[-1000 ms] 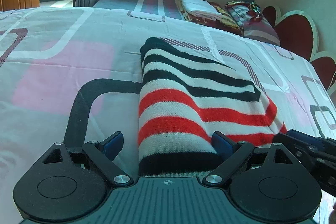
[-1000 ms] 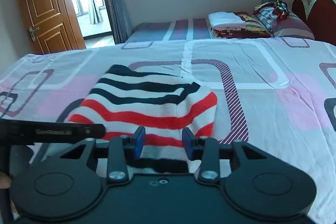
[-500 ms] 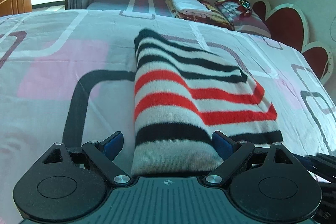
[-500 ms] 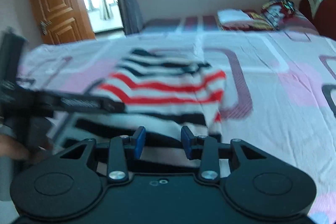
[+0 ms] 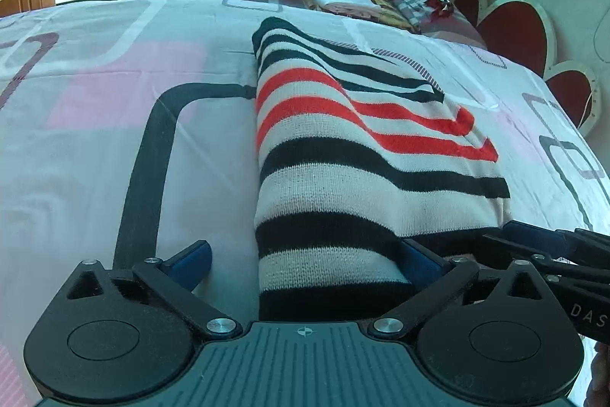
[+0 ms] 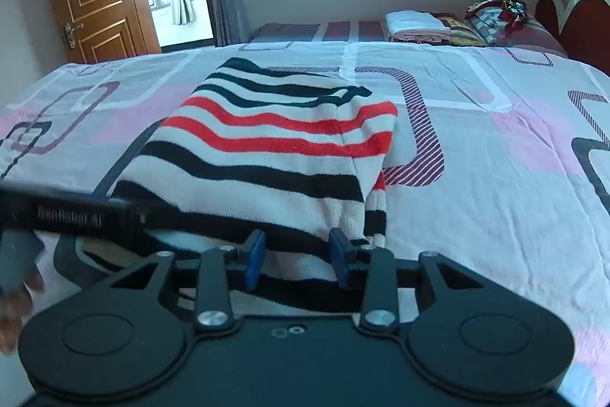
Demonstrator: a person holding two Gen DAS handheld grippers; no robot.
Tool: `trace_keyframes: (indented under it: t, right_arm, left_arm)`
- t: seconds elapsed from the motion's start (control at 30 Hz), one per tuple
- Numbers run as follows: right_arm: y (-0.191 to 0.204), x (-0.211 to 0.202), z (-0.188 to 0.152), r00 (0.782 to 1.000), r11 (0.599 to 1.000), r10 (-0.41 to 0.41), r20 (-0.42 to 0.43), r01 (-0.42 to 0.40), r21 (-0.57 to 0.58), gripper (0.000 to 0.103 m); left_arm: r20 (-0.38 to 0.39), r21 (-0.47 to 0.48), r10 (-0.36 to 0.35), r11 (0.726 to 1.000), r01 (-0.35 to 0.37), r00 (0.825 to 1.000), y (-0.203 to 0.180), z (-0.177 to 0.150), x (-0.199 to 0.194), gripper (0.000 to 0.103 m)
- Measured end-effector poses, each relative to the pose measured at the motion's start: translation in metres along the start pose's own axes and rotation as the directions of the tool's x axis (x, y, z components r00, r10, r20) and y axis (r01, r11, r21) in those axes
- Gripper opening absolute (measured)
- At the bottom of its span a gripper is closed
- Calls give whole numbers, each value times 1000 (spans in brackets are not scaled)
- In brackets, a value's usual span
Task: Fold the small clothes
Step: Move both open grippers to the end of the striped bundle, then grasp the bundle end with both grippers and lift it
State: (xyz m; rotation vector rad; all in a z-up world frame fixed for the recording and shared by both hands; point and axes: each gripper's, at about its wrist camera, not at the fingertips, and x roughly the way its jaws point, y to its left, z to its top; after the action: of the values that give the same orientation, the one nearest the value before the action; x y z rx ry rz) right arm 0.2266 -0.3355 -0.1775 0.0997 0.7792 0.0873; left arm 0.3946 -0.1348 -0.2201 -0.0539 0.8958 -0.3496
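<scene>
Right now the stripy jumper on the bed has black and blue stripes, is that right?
Not quite. The jumper does lie on the bed, but its stripes are black and red on white, not blue. The right wrist view shows it.

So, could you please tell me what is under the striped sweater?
The sweater lies on the bed sheet, whose black line print runs under its left edge. Anything else beneath is covered.

The bed (image 6: 476,147) is covered by a white and pink sheet with rounded rectangle patterns. A folded striped knit garment (image 6: 274,147) lies flat on it. Folded cloths (image 6: 417,25) sit at the far end.
</scene>
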Motion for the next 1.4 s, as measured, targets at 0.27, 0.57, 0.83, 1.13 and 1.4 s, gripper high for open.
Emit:
trace_keyframes:
  t: [0.27,0.57,0.83,1.13,1.4]
  right_arm:
    - [5,-9,4,1000,999,24,-6,-24,32,56]
    - [6,-20,11,1000,999,-6,12,5,34,66]
    - [-9,-9,5,999,995,-18,-40,22,92,73]
    - [-31,1,16,998,980,44,-41,-35,194,77]
    - [-54,32,27,993,966,92,-68,-72,249,84]
  left_arm:
    - [-12,13,3,1000,-3,1000,-2,1,-10,103]
    - [-21,-14,-17,1000,16,1000,0,7,-17,103]
    - [-70,-65,-47,997,42,996,8,8,-4,103]
    - [-90,-135,-122,985,110,988,16,23,12,103]
    - [-98,-116,-168,981,157,981,11,36,29,103]
